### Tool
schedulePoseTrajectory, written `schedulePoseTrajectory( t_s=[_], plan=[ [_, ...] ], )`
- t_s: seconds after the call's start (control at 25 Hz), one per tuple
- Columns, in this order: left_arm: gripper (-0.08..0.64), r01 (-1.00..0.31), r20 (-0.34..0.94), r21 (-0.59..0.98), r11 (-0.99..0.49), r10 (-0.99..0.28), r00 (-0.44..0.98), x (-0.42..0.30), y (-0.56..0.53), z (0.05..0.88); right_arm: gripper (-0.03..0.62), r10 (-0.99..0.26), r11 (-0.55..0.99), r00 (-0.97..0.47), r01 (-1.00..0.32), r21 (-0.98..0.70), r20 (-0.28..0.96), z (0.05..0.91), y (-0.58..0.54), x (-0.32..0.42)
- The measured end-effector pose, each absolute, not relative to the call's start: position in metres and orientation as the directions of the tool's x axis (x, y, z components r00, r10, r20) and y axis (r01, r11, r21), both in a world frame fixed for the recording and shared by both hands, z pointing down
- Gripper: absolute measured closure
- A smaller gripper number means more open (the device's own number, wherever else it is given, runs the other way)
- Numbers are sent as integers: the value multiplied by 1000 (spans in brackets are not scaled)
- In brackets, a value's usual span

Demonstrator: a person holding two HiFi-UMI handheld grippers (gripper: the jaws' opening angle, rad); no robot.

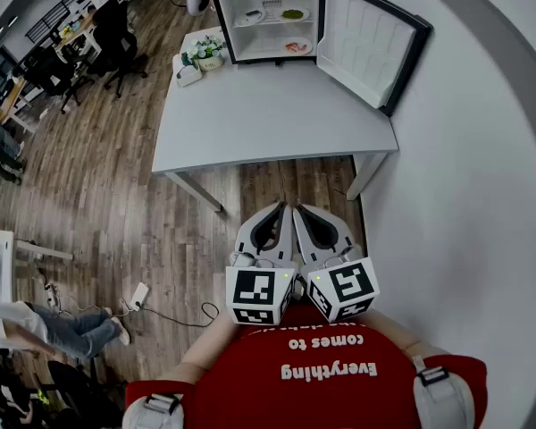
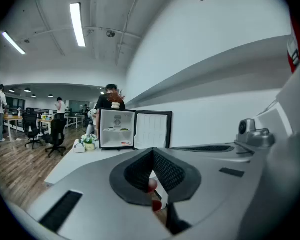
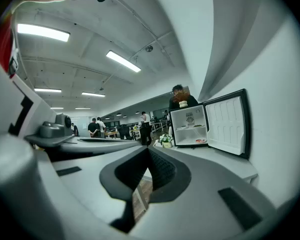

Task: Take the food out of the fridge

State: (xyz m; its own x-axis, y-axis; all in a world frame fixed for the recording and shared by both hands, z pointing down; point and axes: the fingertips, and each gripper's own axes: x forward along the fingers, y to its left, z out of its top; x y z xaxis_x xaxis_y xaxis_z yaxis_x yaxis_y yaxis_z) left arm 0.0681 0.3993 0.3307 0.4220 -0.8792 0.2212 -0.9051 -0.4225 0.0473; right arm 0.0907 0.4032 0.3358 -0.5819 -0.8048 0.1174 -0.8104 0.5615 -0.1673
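- The left gripper and right gripper have jaws pressed together, pinching nothing.
- Both are near the person, well apart from the fridge at the table's far end.
- Going in shut, they could knock food off.
- Open fridge: white dish and green food on top, pink food, maybe meat, below.

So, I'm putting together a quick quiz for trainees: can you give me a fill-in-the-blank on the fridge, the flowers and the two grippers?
1. The door of the fridge stands ____.
2. In the head view, the potted flowers stand on the table to the fridge's ____.
3. The left gripper and the right gripper both have their jaws ____, with nothing between them.

Missing words: open; left; shut.
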Motion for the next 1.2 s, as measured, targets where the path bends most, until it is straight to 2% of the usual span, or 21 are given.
schedulePoseTrajectory(
  t_s=[0.44, 0.8, 1.2],
  plan=[
    [554, -920, 219, 39, -391, -895, 390, 79, 387, 332, 580, -786, 586, -607, -792, -171, 116, 339, 392, 102],
    [554, -937, 259, 59, -343, -902, 346, 97, 383, 362, 580, -749, 607, -640, -767, -209, 173, 368, 387, 121],
    [554, -934, 254, 23, -356, -902, 350, 95, 318, 369, 580, -754, 598, -635, -770, -224, 169, 377, 322, 118]
  ],
)
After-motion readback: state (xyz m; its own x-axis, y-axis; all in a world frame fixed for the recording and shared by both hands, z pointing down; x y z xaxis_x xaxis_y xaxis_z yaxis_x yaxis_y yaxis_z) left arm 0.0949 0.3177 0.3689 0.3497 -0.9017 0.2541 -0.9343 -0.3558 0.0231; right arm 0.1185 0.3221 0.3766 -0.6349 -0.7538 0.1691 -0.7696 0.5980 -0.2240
